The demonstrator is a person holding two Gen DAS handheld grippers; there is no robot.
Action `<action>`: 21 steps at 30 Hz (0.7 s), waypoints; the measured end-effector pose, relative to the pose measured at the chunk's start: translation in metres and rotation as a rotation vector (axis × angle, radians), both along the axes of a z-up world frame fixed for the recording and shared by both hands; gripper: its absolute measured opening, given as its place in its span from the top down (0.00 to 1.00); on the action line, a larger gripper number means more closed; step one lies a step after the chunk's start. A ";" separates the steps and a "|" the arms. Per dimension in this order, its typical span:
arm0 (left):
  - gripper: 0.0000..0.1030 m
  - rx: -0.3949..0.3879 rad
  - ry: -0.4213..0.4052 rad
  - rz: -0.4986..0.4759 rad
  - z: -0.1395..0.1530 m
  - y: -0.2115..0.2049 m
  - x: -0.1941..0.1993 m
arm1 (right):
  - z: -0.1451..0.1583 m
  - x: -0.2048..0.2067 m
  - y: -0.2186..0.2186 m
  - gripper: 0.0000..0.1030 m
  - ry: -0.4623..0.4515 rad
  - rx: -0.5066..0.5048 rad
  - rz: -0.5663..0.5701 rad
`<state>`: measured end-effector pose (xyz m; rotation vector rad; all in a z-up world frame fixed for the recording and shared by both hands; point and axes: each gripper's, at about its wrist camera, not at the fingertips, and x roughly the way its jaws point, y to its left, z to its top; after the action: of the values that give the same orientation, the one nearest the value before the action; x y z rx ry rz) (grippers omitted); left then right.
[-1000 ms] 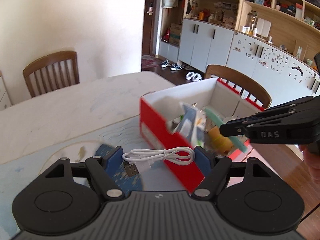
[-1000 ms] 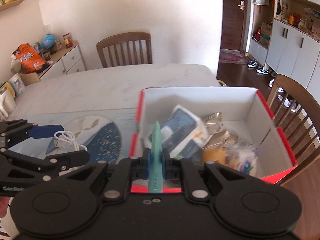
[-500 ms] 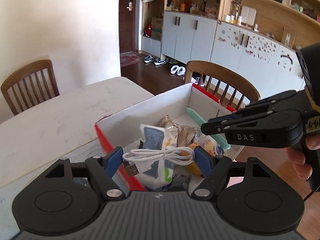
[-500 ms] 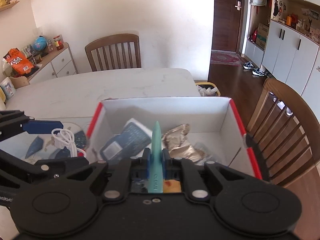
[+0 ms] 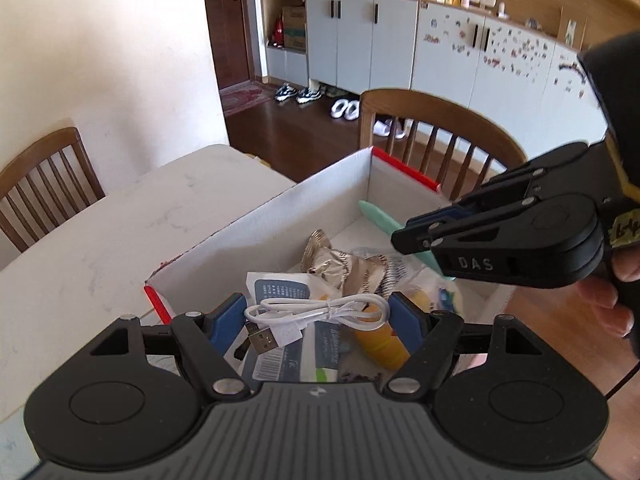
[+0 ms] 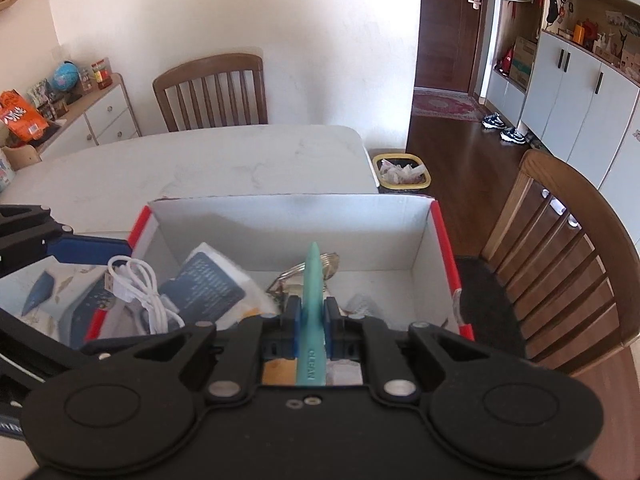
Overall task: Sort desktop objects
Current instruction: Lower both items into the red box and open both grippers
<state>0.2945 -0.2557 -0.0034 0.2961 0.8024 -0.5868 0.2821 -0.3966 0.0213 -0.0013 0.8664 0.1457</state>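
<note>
The right gripper clamped a teal stick above the open box — its tip aimed at the far wall. At left, the left gripper held a white cable over the box's red edge.

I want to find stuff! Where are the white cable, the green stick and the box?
white cable (image 5: 320, 310), left wrist view, tied middle.
green stick (image 6: 314, 280), right wrist view, upper shaft.
box (image 6: 288, 216), right wrist view, far inside wall.
</note>
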 end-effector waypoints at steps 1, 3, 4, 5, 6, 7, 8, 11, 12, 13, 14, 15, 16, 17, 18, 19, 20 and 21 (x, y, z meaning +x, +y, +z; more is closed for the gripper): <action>0.25 0.009 0.007 -0.003 -0.003 -0.001 0.002 | -0.002 0.002 -0.001 0.91 0.005 -0.003 0.002; 0.25 0.037 0.011 -0.007 -0.009 -0.006 0.004 | -0.007 0.007 -0.002 0.91 0.016 -0.016 -0.001; 0.25 0.050 0.013 -0.011 -0.012 -0.009 0.005 | -0.009 0.009 -0.002 0.91 0.021 -0.019 0.001; 0.25 0.059 0.022 -0.013 -0.015 -0.011 0.007 | -0.011 0.010 -0.002 0.91 0.024 -0.022 0.002; 0.25 0.064 0.035 -0.011 -0.018 -0.011 0.008 | -0.013 0.012 -0.002 0.91 0.027 -0.025 0.002; 0.25 0.066 0.045 -0.007 -0.020 -0.012 0.010 | -0.015 0.013 -0.002 0.91 0.031 -0.028 0.002; 0.25 0.068 0.055 -0.005 -0.023 -0.012 0.011 | -0.018 0.015 -0.003 0.91 0.037 -0.029 0.002; 0.25 0.096 0.069 -0.004 -0.032 -0.013 0.014 | -0.027 0.021 -0.003 0.91 0.061 -0.035 -0.002; 0.25 0.111 0.068 -0.008 -0.034 -0.014 0.014 | -0.030 0.023 -0.003 0.91 0.069 -0.034 -0.003; 0.25 0.128 0.061 -0.016 -0.036 -0.015 0.013 | -0.032 0.025 -0.003 0.91 0.078 -0.034 -0.003; 0.25 0.142 0.057 -0.020 -0.038 -0.016 0.014 | -0.035 0.027 -0.003 0.91 0.087 -0.037 0.000; 0.25 0.155 0.055 -0.025 -0.040 -0.016 0.014 | -0.037 0.028 -0.002 0.91 0.094 -0.040 0.000; 0.25 0.161 0.056 -0.025 -0.041 -0.017 0.015 | -0.039 0.030 -0.001 0.91 0.100 -0.042 0.003; 0.25 0.168 0.059 -0.023 -0.042 -0.017 0.016 | -0.041 0.030 0.000 0.91 0.104 -0.046 0.009; 0.25 0.176 0.062 -0.025 -0.044 -0.017 0.017 | -0.043 0.031 0.001 0.91 0.107 -0.051 0.012; 0.25 0.186 0.062 -0.027 -0.045 -0.018 0.017 | -0.044 0.032 0.003 0.90 0.112 -0.058 0.015; 0.25 0.202 0.056 -0.032 -0.047 -0.020 0.017 | -0.046 0.033 0.004 0.91 0.118 -0.065 0.017; 0.25 0.219 0.050 -0.037 -0.049 -0.021 0.016 | -0.048 0.035 0.004 0.91 0.126 -0.071 0.016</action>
<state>0.3109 -0.2767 -0.0523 0.4992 0.9124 -0.5436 0.3168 -0.3929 -0.0268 -0.0663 0.9968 0.1310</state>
